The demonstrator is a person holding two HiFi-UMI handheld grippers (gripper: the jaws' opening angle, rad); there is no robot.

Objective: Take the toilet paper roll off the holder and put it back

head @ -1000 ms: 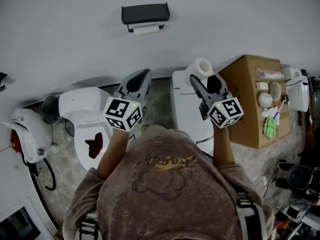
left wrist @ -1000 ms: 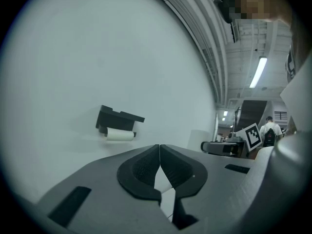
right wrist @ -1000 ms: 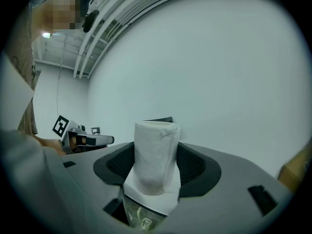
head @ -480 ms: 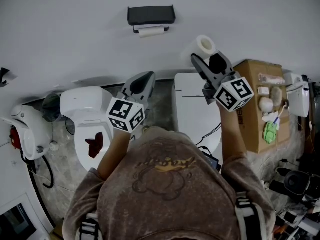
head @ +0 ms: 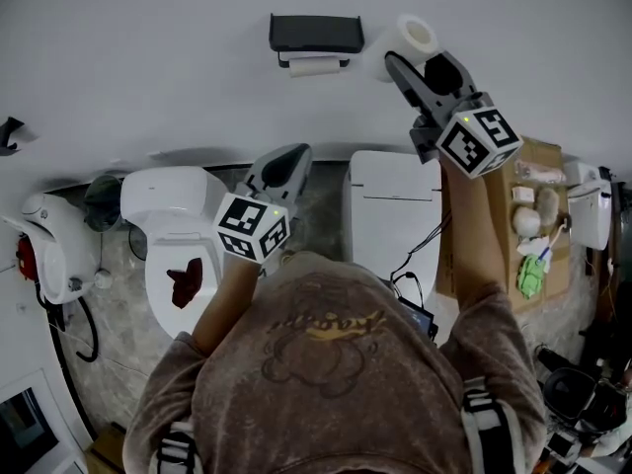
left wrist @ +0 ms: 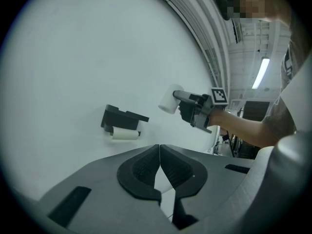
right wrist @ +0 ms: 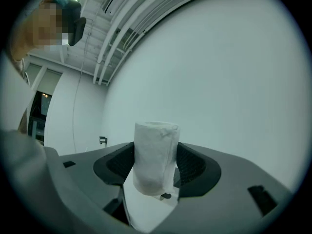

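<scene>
A toilet [head: 168,200] stands low at the left. To its right, the left gripper [head: 284,161] hangs with its jaws pressed together and nothing between them. Up on the wall, the black holder [head: 316,31] carries a thin roll [head: 314,66] under its shelf. Just right of the holder, apart from it and close to the wall, the right gripper [head: 420,65] clamps a fuller roll [head: 416,34], pads pressing its sides. A box [head: 538,156] sits lower right.

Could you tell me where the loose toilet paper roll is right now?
The roll is clamped in the right gripper, at the wall just right of the black holder, upper middle of the head view.
</scene>
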